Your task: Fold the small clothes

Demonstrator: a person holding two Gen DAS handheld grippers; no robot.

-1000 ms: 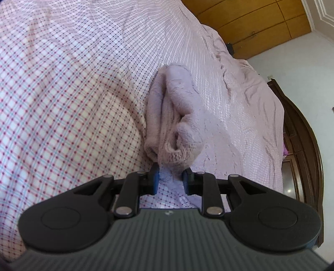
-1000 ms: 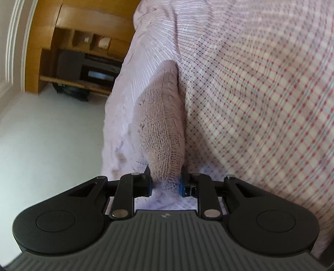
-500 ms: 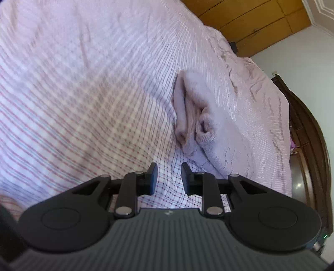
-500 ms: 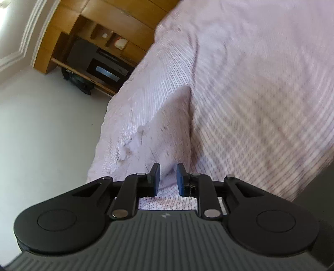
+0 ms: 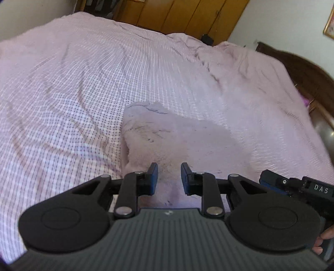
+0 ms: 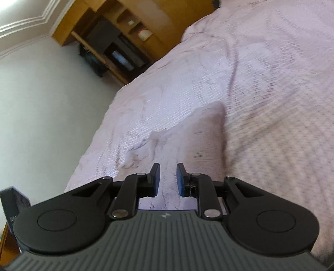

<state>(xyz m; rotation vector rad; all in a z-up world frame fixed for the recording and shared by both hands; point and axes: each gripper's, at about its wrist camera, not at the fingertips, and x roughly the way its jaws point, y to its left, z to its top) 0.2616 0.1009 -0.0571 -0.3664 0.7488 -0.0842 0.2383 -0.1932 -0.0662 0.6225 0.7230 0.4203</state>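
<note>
Knitwear point(image 5: 179, 141) — a small pale pink garment, the task's thing — lies folded on the checked bedspread point(image 5: 62, 93), with a rounded folded edge at its left side in the left wrist view. Left gripper point(image 5: 169, 179) hangs above the garment's near edge with its blue pads point(image 5: 154, 177) a narrow gap apart and nothing between them; no cloth is pinched. Right gripper point(image 6: 168, 179) hangs likewise above the garment point(image 6: 198, 135), its pads point(image 6: 157, 179) also slightly parted and bare. In the left wrist view the right gripper's body point(image 5: 296, 187) appears just to the right of the garment's near edge, with the fingers point(image 5: 322, 241) of a person's hand on its handle. Beyond the garment, past the far side of the bed, stand a wooden wardrobe point(image 5: 187, 14) and a dark headboard point(image 5: 302, 68); the right wrist view shows wooden shelving point(image 6: 117, 39) beyond the garment and to its left.

Judged from this arrangement, both grippers are clear of the cloth and the fold looks laid; the step in hand appears to be checking or tidying it. To do that well, each gripper would come down square to the garment's near edge, open wider before contact, and take only the top layers — a pinch that also catches the bedspread would drag the whole bundle askew. Both sides are best moved together so the folded edge stays straight.
</note>
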